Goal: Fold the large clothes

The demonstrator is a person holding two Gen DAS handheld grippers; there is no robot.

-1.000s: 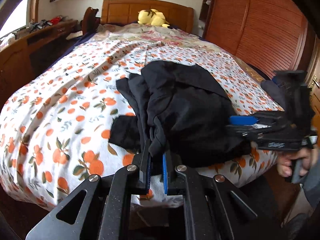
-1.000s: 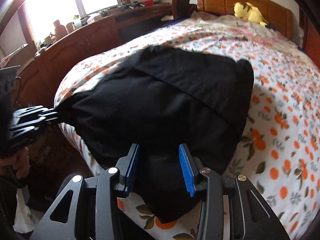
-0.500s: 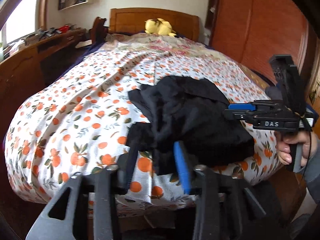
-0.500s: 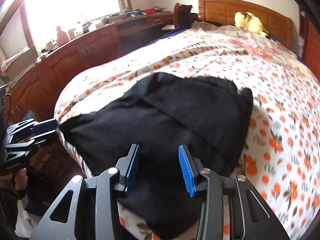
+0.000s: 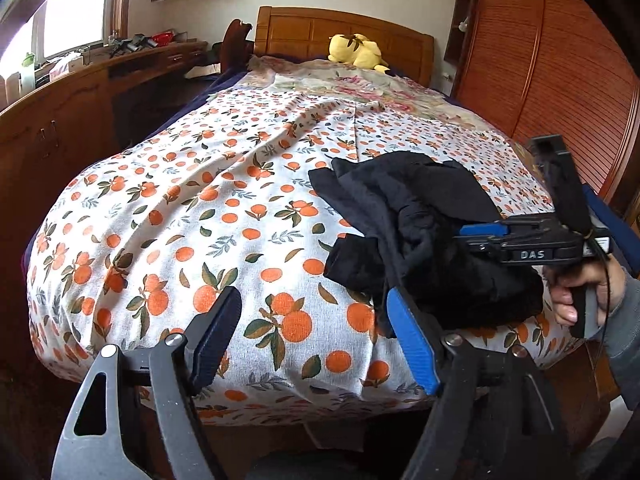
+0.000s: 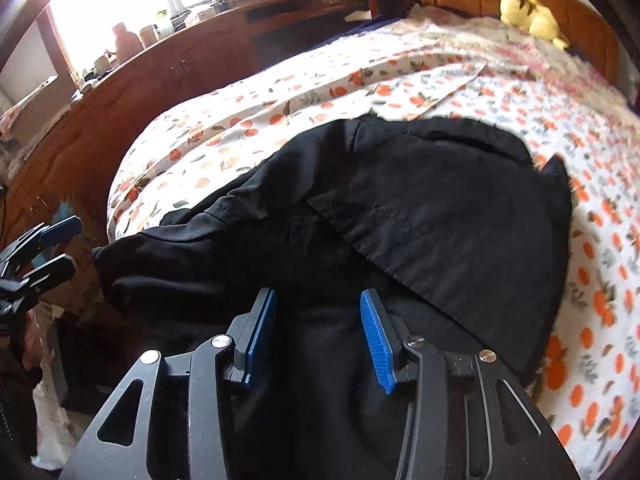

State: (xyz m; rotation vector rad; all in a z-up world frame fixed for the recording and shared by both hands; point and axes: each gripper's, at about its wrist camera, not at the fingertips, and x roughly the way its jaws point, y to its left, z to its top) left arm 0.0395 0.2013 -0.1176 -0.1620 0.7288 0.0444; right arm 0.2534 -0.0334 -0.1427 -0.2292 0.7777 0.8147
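A: What are your 2 tongs doing, nearest things first?

B: At the bottom of the left wrist view, your left gripper (image 5: 316, 340) is spread wide with nothing between its blue pads (image 5: 412, 344); the right-hand pad sits just beside the near edge of the black garment (image 5: 424, 240). At the bottom of the right wrist view, your right gripper (image 6: 318, 340) is released too, its 2 pads apart and hovering over dark cloth, gripping none of it.

A: And where is the garment?

B: In the left wrist view it lies bunched at the centre right of the frame, on the near corner of the orange-print bedspread (image 5: 192, 216). In the right wrist view it fills the middle, with 1 flat panel laid over the rest and a fold trailing toward the lower left, over the bed's edge.

A: What do you see of your other hand?

B: Your right hand (image 5: 580, 292) grips its handle at the right edge of the left wrist view.

A: And farther back?

B: A yellow plush toy (image 5: 356, 52) rests against the wooden headboard (image 5: 304, 32) at the top centre.
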